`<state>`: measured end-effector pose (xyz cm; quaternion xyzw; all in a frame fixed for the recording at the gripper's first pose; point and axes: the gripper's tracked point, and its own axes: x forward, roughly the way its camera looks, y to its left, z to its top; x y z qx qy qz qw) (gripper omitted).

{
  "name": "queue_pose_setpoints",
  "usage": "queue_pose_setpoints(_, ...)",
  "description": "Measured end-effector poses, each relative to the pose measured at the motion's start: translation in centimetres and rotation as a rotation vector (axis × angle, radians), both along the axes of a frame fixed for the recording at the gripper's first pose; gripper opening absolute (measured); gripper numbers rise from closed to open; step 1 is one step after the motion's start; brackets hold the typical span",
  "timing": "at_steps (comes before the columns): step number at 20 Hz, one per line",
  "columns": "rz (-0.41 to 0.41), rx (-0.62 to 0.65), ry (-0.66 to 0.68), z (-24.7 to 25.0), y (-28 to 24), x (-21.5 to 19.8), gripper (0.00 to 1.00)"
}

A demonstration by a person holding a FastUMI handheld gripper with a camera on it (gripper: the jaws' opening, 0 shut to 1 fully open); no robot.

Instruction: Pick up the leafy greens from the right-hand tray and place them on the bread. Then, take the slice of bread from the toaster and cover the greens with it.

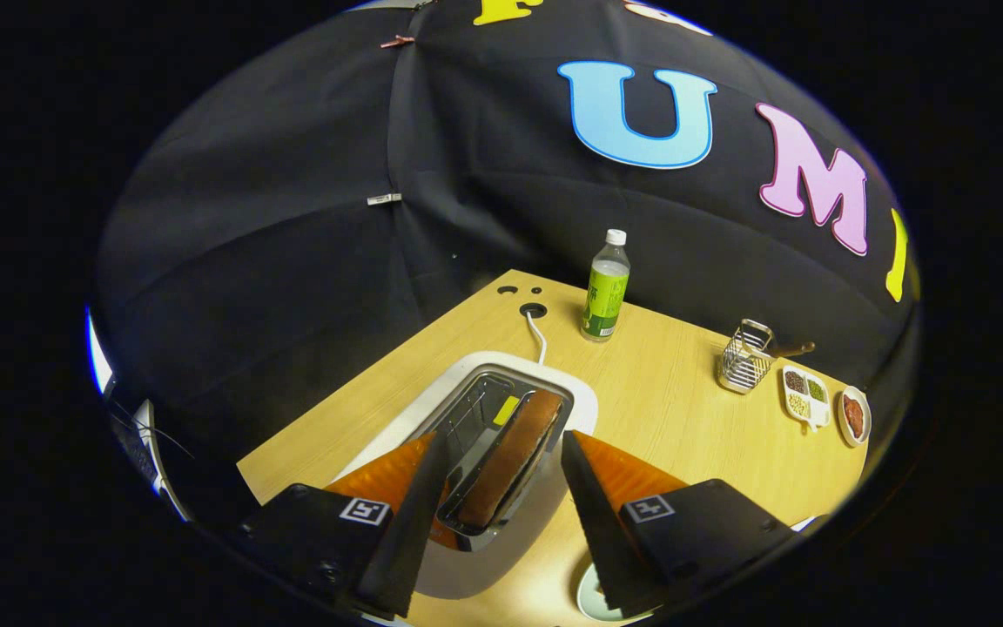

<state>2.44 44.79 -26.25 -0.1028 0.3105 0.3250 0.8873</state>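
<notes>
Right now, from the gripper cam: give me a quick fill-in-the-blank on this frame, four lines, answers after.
1. The tool is ____, its fingers either side of the toaster slot.
2. The bread slice sits in the ____.
3. A white ____ runs from the toaster to a hole in the table.
4. The bottle has a ____ label.

Answers: open; toaster; cable; green

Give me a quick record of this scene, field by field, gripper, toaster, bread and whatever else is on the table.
gripper: open, fingers either side of the toaster slot
toaster: white, cable running to a hole in the table
bread slice: standing in the slot, between the fingers
table: light wood
bottle: upright beyond the toaster
wire rack: beside a divided dish
</notes>
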Motion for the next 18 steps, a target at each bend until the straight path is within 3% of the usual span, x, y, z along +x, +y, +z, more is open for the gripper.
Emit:
queue_pose_setpoints(5, -0.007, -0.004, 0.008, -0.5, -0.1, 0.2, 0.49)
queue_pose_setpoints(7, -0.007, 0.005, 0.027, -0.5, 0.2, 0.1, 0.46)
queue_pose_setpoints(12, -0.02, 0.019, 0.093, -0.7, 0.3, 0.3, 0.22)
queue_pose_setpoints(18, 0.028, 0.054, 0.142, 0.8, 0.3, 0.1, 0.13)
